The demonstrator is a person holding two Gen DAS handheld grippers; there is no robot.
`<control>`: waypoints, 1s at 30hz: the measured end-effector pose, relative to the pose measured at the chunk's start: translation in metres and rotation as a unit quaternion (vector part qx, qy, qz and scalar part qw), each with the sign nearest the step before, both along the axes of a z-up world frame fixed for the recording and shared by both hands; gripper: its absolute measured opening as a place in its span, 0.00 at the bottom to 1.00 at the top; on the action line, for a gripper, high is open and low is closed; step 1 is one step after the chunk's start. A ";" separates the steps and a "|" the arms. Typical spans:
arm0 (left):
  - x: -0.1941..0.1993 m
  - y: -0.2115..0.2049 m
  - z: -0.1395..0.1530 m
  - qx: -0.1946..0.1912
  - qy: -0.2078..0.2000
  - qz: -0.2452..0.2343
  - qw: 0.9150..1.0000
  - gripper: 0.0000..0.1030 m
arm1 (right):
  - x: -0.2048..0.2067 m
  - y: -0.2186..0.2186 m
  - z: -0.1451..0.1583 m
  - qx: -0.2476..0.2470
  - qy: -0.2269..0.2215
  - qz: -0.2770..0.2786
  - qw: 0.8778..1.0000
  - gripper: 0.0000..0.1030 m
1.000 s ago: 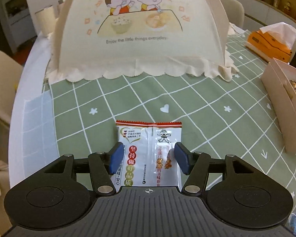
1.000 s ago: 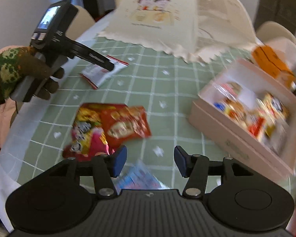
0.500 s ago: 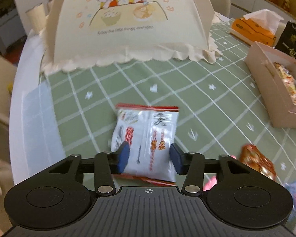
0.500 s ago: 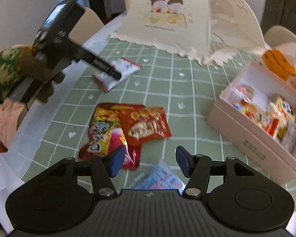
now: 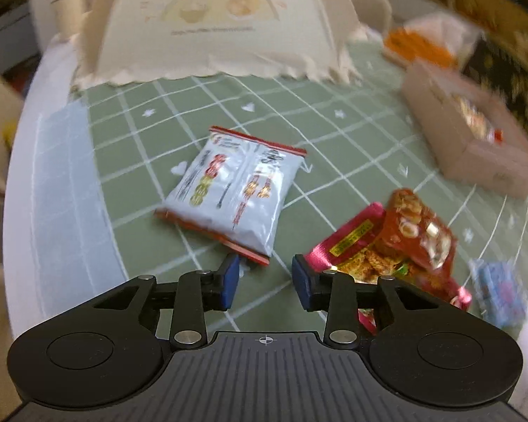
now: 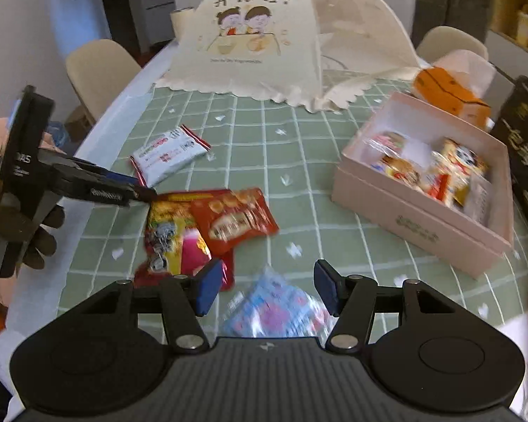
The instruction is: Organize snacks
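Green checked tablecloth [image 5: 130,190] | white snack packet [image 5: 234,190] lies diagonal | left gripper [image 5: 264,277] fingers closing, empty | right gripper [image 6: 265,288] fingers apart, empty

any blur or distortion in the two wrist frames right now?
Left wrist view: motion-blurred throughout, worst on the pink box and food cover; white snack packet print unreadable. Right wrist view: mostly sharp, blue packet and the lower right edge smeared. Both: fisheye bends the tablecloth grid.
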State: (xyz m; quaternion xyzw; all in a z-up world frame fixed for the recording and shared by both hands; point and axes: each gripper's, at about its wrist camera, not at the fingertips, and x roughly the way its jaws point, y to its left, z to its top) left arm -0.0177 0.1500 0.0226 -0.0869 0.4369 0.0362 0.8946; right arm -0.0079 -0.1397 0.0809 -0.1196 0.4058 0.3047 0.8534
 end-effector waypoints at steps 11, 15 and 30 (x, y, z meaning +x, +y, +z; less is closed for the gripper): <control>-0.111 -0.033 0.023 -0.136 -0.071 0.006 0.988 0.37 | -0.022 -0.013 -0.005 -0.033 -0.007 -0.033 0.999 0.56; -0.143 -0.069 0.009 -0.215 -0.090 -0.009 0.972 0.37 | -0.029 -0.014 0.001 -0.002 -0.004 -0.040 0.999 0.56; -0.203 -0.099 0.052 -0.070 -0.176 0.014 0.982 0.22 | -0.058 -0.104 0.013 0.032 -0.031 -0.071 0.996 0.58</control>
